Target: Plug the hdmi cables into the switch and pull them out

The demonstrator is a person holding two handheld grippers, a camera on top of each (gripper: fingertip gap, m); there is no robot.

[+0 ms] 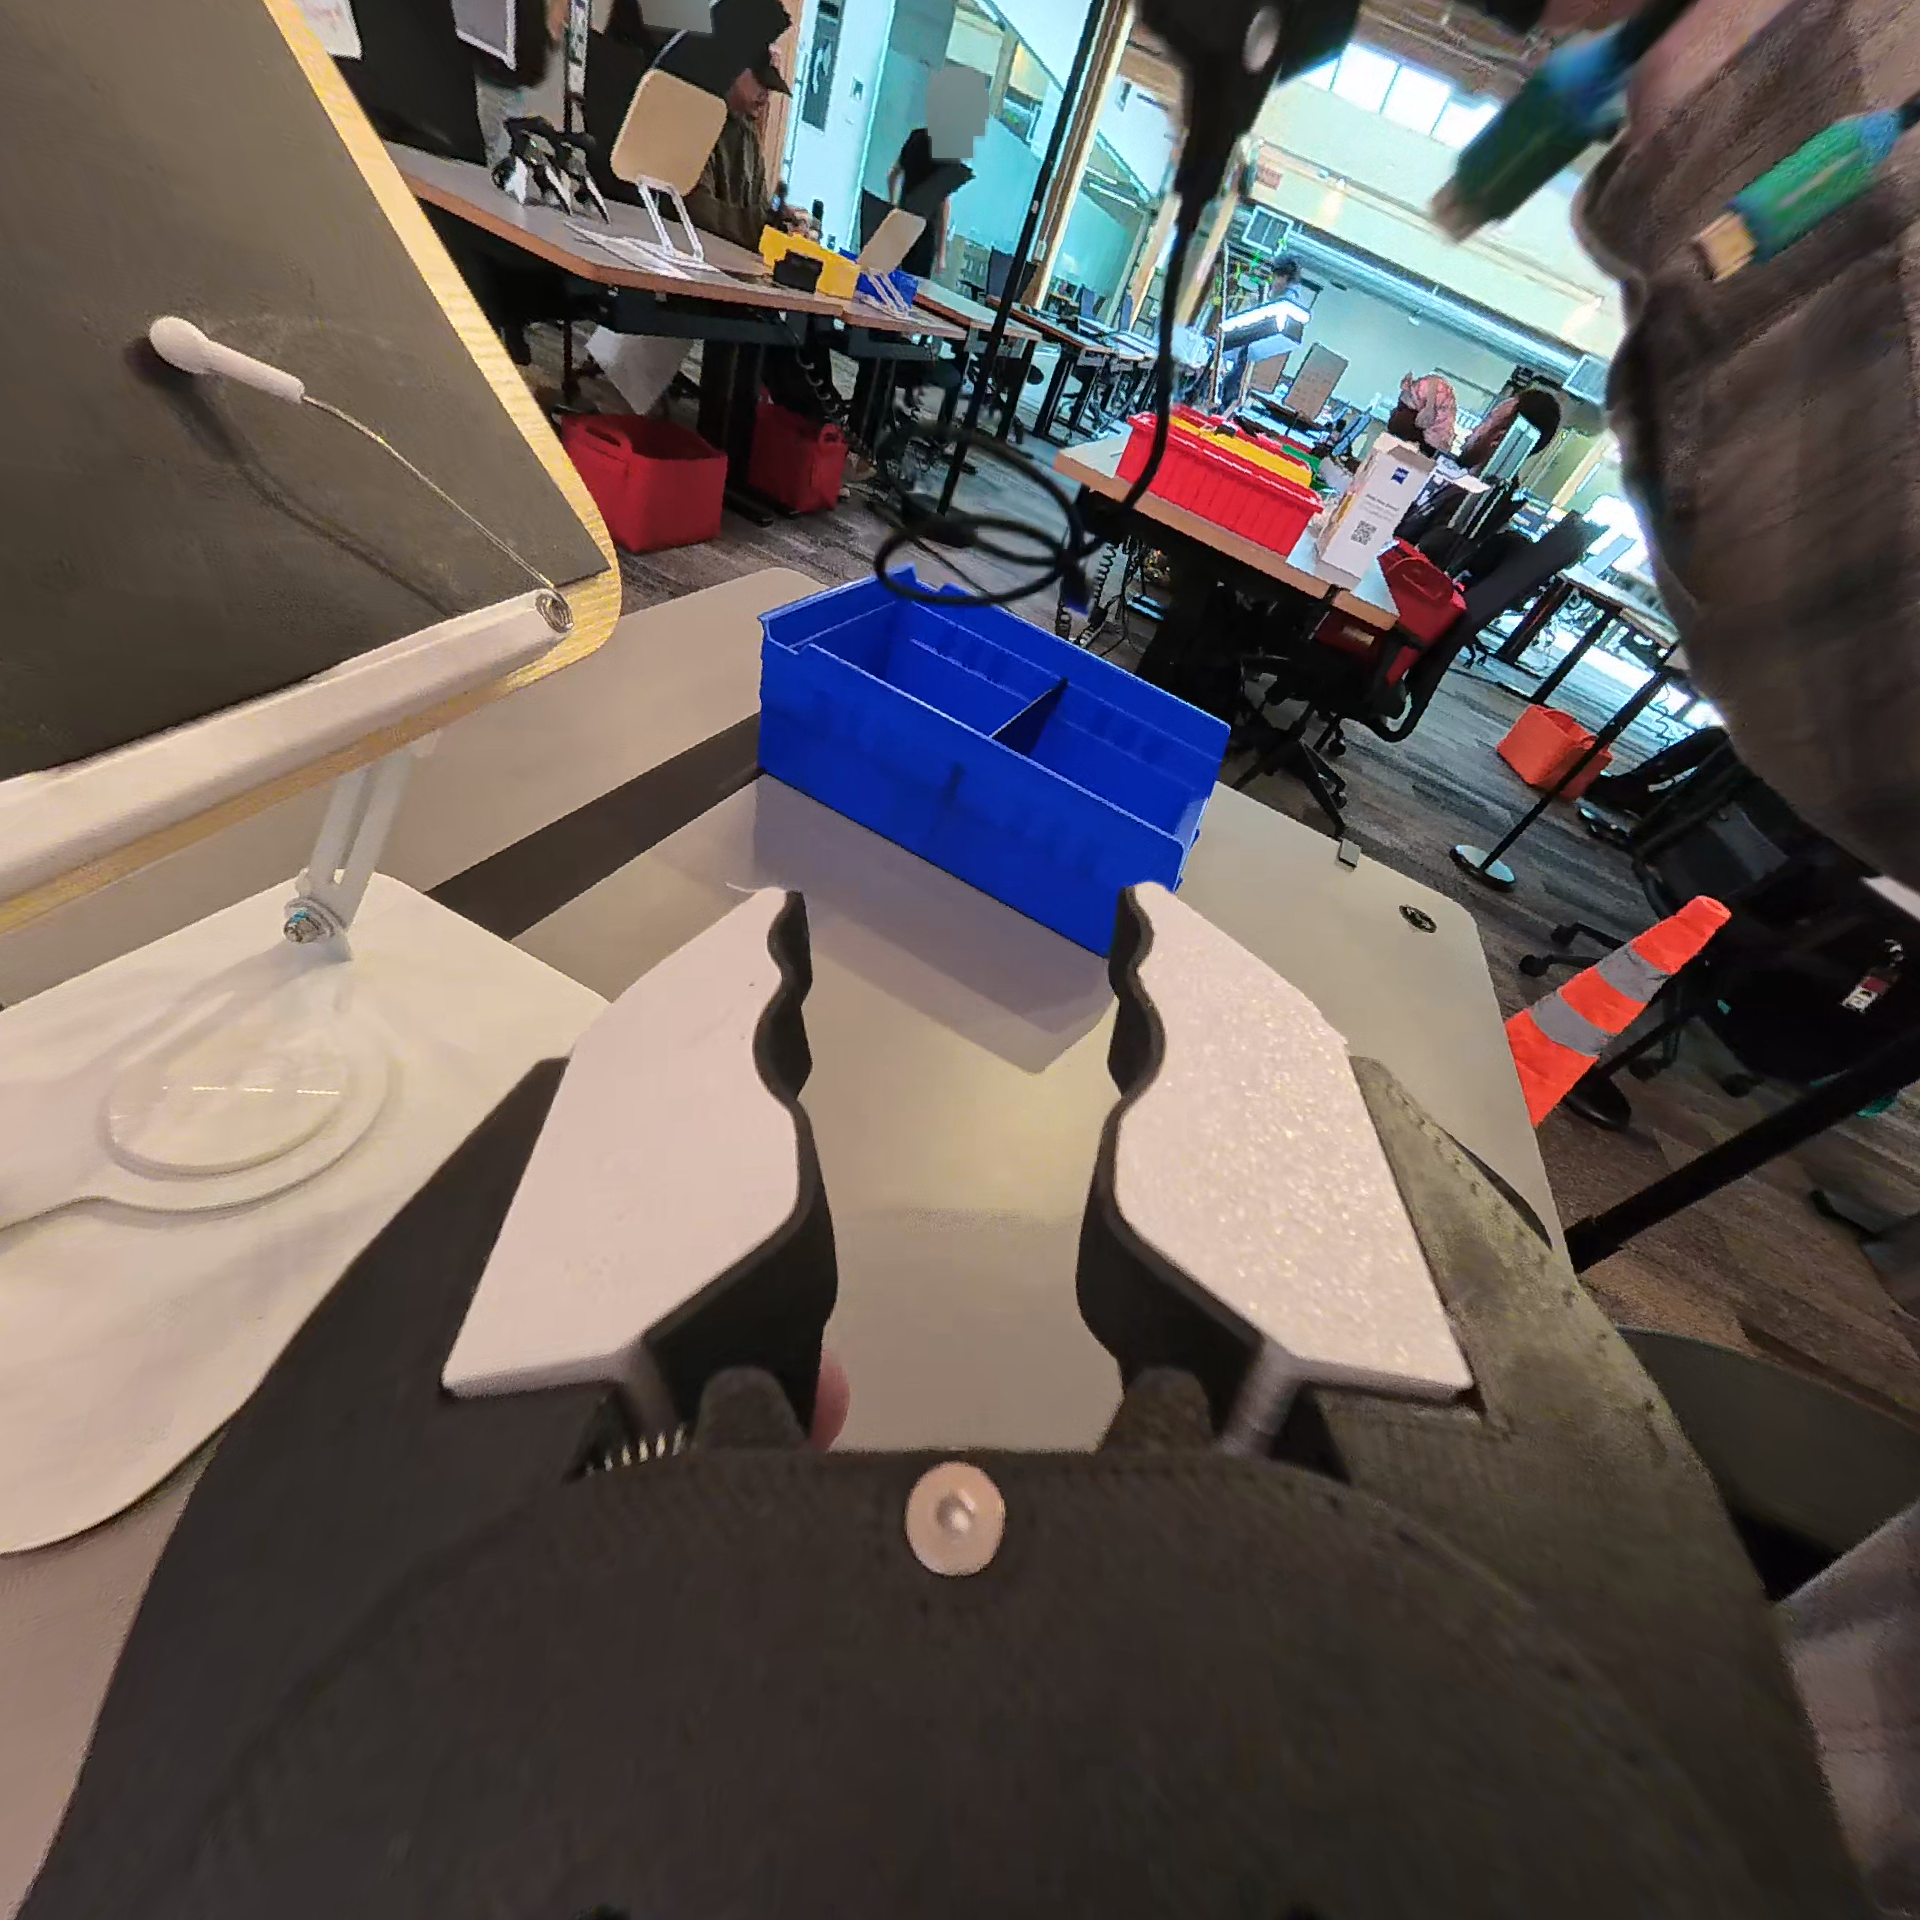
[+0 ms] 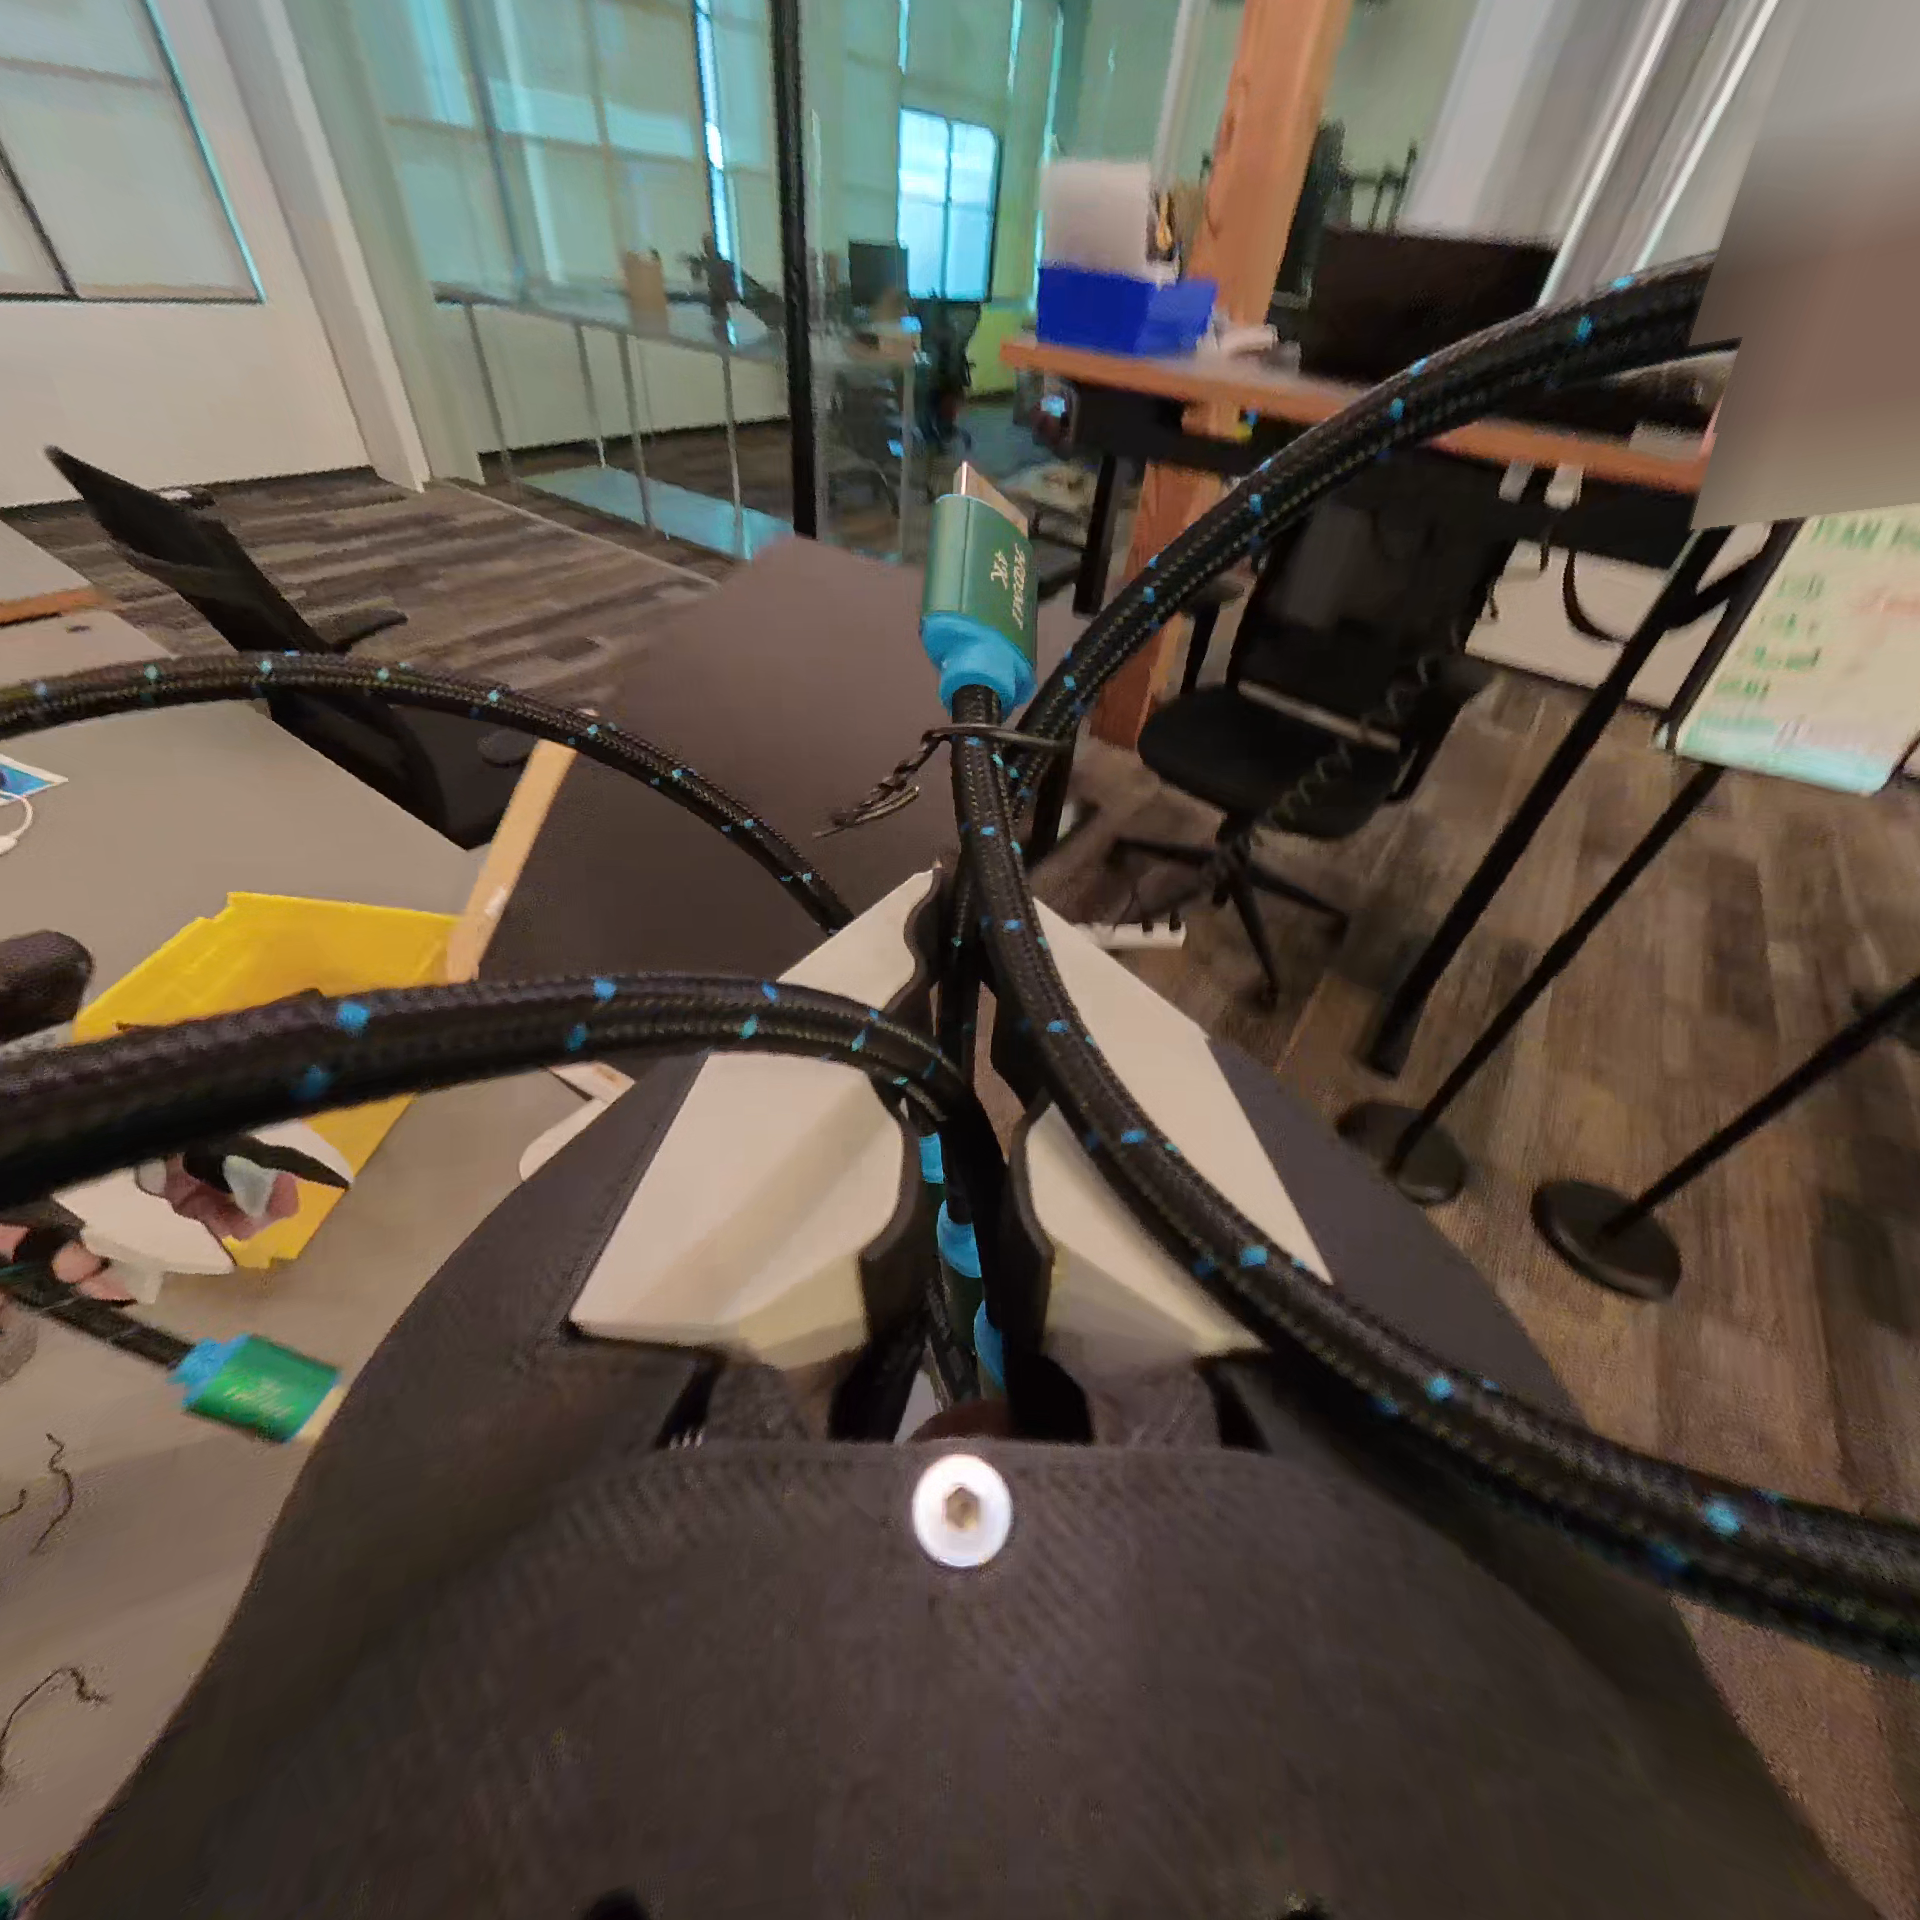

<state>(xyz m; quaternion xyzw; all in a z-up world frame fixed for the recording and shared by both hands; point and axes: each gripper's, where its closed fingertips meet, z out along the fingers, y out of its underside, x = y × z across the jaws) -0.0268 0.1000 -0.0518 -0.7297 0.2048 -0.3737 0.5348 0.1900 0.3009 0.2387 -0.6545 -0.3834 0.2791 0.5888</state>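
My right gripper is shut on a bundle of black braided HDMI cables flecked with blue, held up in the air. One green plug sticks up beyond the fingertips. Another green plug hangs low at the left. My left gripper is open and empty above the grey table. In the left wrist view two blurred green plugs show at the top right. A blurred black object with a thin looping cable hangs at the top; I cannot tell whether it is the switch.
A blue divided bin stands just beyond my left fingertips. A tilted board on a white stand fills the left. A yellow bin lies on the table. A hand shows at the left edge. Chairs and stanchion bases stand on the floor at the right. The left gripper's tips are roughly 40 cm from the right gripper's.
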